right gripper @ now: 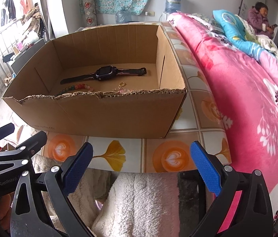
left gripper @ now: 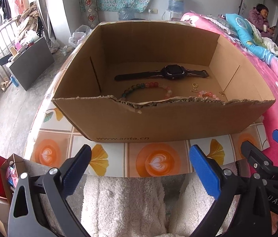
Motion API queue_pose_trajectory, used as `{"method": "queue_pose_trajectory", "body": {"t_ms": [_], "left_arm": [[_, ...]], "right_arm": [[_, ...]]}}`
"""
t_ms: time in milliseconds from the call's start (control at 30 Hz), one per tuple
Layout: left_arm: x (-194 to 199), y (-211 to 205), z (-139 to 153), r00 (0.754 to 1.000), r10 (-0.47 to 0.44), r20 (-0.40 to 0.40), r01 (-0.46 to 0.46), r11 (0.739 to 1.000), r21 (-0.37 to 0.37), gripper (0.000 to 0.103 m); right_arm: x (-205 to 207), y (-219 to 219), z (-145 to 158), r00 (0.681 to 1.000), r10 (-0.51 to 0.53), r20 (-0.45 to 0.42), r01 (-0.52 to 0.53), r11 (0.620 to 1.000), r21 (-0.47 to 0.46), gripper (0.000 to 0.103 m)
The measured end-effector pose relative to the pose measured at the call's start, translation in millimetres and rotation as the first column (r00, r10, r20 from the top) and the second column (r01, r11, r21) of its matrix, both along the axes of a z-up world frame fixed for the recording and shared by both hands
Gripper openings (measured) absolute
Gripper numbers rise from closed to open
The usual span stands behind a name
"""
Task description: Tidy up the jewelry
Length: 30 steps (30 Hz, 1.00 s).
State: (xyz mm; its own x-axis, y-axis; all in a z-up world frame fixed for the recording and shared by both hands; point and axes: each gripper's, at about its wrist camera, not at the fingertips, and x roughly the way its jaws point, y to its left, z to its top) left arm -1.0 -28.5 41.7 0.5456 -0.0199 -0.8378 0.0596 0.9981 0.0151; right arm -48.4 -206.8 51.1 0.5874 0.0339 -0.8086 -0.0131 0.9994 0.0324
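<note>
1. My left gripper (left gripper: pixel 139 169) hangs off the tabletop's (left gripper: pixel 119 154) near edge, jaws spread wide and empty.
2. In the cardboard box (left gripper: pixel 158 122), left to right: multicoloured bead bracelet (left gripper: pixel 144 89), dark watch (left gripper: pixel 164 73) behind it toward the far wall, gold ring (left gripper: pixel 194 85), pink bead bracelet (left gripper: pixel 208 94) near the right wall.
3. My right gripper (right gripper: pixel 141 167) hangs beside the left, jaws also spread and empty.
4. I judge the jewelry already gathered; any next move means reaching over the torn near wall to straighten pieces.
</note>
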Motion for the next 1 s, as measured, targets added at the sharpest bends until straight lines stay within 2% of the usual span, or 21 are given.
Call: {"method": "queue_pose_trajectory", "body": {"t_ms": [1000], "left_arm": [[5.1,-7.2,2.2,1.000,0.010,0.004,-0.010,0.998,0.057,0.097]], "right_arm": [[10.3,-11.4,-4.3,1.000,-0.021,-0.012,0.022,0.998,0.059,0.095]]}}
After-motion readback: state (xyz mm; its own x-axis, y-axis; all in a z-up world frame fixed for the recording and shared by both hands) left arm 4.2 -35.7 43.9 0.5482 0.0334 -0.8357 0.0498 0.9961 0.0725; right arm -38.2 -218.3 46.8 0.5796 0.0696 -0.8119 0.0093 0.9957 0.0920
